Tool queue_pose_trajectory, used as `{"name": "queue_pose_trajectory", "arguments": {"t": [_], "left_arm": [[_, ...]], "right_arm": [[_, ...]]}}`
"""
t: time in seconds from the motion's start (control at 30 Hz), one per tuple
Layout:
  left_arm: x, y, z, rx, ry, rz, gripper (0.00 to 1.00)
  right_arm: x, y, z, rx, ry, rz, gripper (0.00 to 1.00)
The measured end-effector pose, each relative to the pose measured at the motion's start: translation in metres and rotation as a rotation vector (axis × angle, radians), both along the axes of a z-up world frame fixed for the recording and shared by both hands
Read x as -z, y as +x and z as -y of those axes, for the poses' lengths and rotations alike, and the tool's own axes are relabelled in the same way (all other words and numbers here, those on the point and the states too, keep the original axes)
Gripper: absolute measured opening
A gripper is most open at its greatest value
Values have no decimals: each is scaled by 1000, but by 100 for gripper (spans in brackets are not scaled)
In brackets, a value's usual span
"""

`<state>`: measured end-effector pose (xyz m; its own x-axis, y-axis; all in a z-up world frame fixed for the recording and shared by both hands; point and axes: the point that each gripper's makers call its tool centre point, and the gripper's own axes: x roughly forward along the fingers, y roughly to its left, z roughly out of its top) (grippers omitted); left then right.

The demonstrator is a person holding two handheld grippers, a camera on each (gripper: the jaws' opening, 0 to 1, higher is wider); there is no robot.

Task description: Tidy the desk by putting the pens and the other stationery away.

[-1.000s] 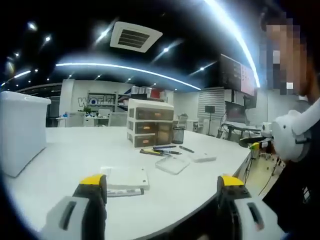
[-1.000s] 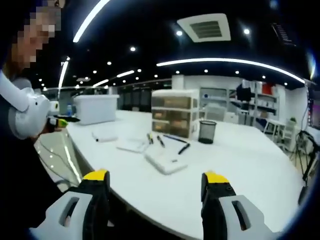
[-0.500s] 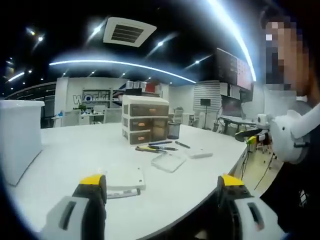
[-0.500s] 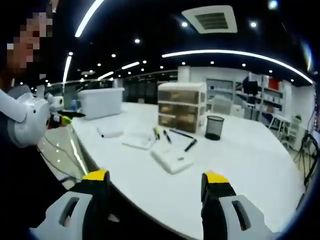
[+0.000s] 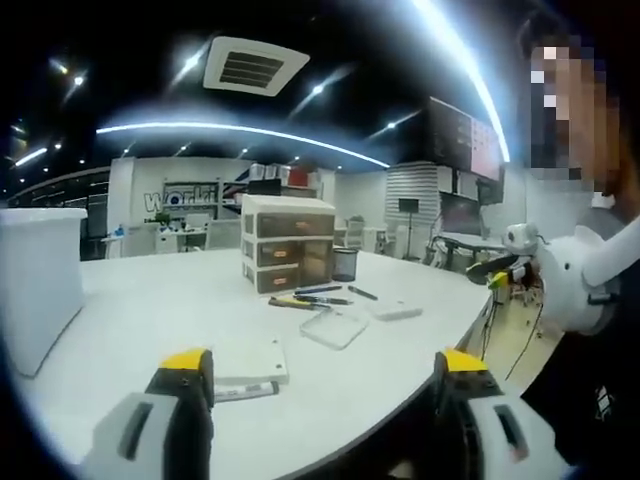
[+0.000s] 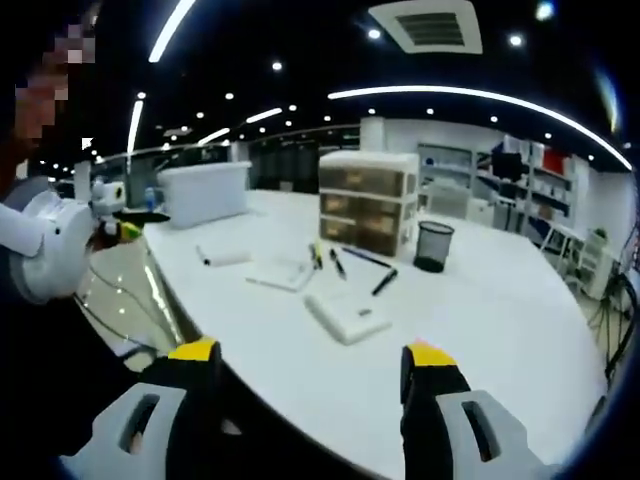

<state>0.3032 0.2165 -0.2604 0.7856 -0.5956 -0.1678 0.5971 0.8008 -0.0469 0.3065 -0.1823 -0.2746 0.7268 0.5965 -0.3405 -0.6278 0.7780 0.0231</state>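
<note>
Both hand-held grippers spread, empty; thin dark pens (image 6: 352, 264) before the beige drawer unit (image 6: 367, 202): light, rollable, pinch mid-barrel

Bare desk (image 6: 520, 320) apparently beyond mesh cup (image 6: 432, 246)

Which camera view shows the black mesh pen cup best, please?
The right gripper view. There the pen cup stands free on the white desk, right of the drawer unit, with its whole side visible. In the left gripper view the pen cup is smaller, farther away and close against the drawer unit.
</note>
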Motion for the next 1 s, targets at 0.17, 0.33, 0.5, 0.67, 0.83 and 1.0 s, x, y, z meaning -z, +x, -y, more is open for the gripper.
{"name": "queue_pose_trajectory", "arguments": {"t": [0.17,0.33,0.5,0.67,0.83,1.0], "left_arm": [[1,-2,-5,-12,5,5,89],[4,-4,-7,-18,2,3,89],[8,-7,-9,-22,0,5,89],[11,-8,-11,-26,11,13,89],[12,-9,-11,-21,3,20,89],[15,-9,-12,-21,-6,19,89]], "right_arm": [[-8,6,-3,-8,33,0,69],[-7,13,-5,-14,16,-17,66],[-9,21,-7,-22,8,-32,65],[-9,28,-9,-39,0,-56,65],[-16,40,-12,-50,-1,-55,65],[-13,54,-13,-56,-28,-66,64]]}}
